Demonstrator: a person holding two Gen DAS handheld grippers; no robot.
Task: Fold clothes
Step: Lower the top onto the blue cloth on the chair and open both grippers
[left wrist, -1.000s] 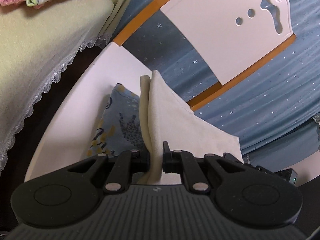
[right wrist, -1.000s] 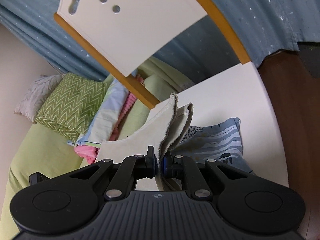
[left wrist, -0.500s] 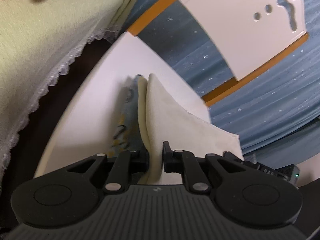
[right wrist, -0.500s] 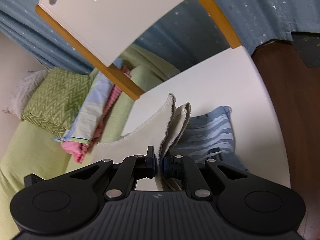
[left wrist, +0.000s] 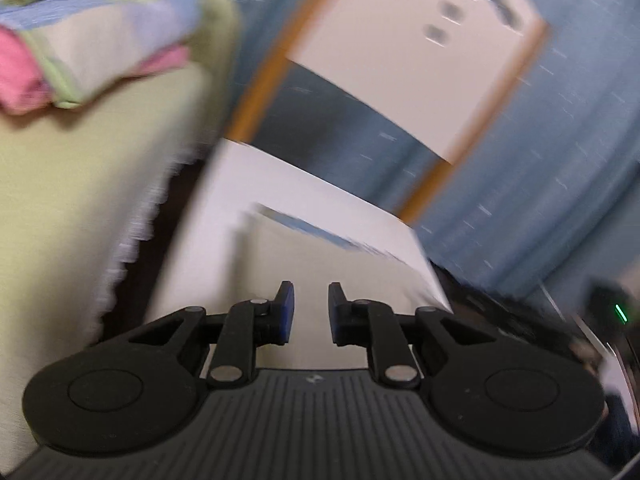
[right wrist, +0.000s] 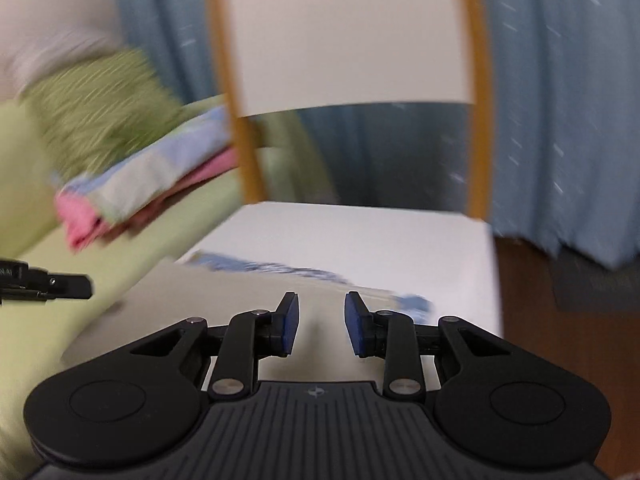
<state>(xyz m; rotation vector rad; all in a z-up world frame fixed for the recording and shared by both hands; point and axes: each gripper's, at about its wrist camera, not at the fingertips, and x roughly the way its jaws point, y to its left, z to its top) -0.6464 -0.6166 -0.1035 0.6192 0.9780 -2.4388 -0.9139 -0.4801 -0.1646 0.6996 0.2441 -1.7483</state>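
Both wrist views are motion-blurred. Largest in view: the blue curtain (right wrist: 560,100) behind, then the bed (left wrist: 60,208) with its green cover at the left, carrying a stack of folded pink and pale-blue linen (right wrist: 132,196). In front of the curtain stands the chair (right wrist: 348,32), white back with orange rails; its white seat (right wrist: 380,232) holds the work. On the seat the cream cloth (right wrist: 224,296) now lies flat, covering most of a blue patterned garment (right wrist: 264,266) whose edge shows along the cloth's far side. A second ago, and half a second ago too, each gripper pinched an upright double layer of this cloth; now that fold is down on the seat and neither gripper holds anything. The right gripper (right wrist: 321,322) has just been opening: its jaws stand well apart, blue pads clear, nothing between them, cloth seen only beneath. The left gripper (left wrist: 311,312) has jaws parted more narrowly, likewise with nothing between them. The left gripper's tip also shows at the left edge of the right view, over the bed's edge and beside the cloth. Reading: the fold has been laid and released, so this fold step looks complete. Whether edges line up cannot be judged through the blur. Likely next: smooth the cloth or take a fresh edge for another fold.
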